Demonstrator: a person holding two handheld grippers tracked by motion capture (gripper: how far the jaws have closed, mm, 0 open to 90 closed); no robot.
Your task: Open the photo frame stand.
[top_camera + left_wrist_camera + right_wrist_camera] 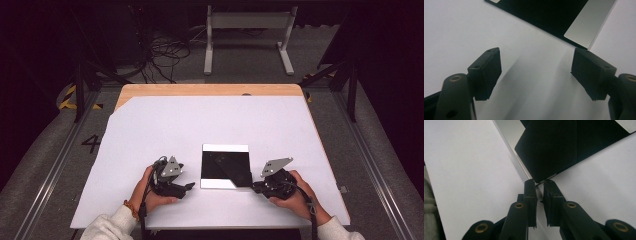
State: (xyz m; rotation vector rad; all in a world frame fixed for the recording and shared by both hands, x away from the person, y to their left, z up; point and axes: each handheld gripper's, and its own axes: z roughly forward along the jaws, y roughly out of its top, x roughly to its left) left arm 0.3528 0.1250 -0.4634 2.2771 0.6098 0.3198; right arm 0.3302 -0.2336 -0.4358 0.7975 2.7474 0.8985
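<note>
A square sheet of paper (224, 166), black on top with white strips along its far and near edges, lies flat on the white table cover (150, 130), in the near middle part of it. One near corner of the sheet is folded over, so a black flap lies diagonal across it. The left gripper (186, 187) rests on the cover just to the left of the sheet, near its near left corner, and does not touch it. In the left gripper view the two black pads (487, 72) stand wide apart with only the bare white cover between them, and the sheet's corner is a little ahead of them. The right gripper (255, 187) is at the near right corner of the sheet. In the right gripper view its jaws are almost together, with a narrow gap, and the tip of the folded black corner (541, 180) sits right at their tips; I cannot tell if the pads press on it.
</note>
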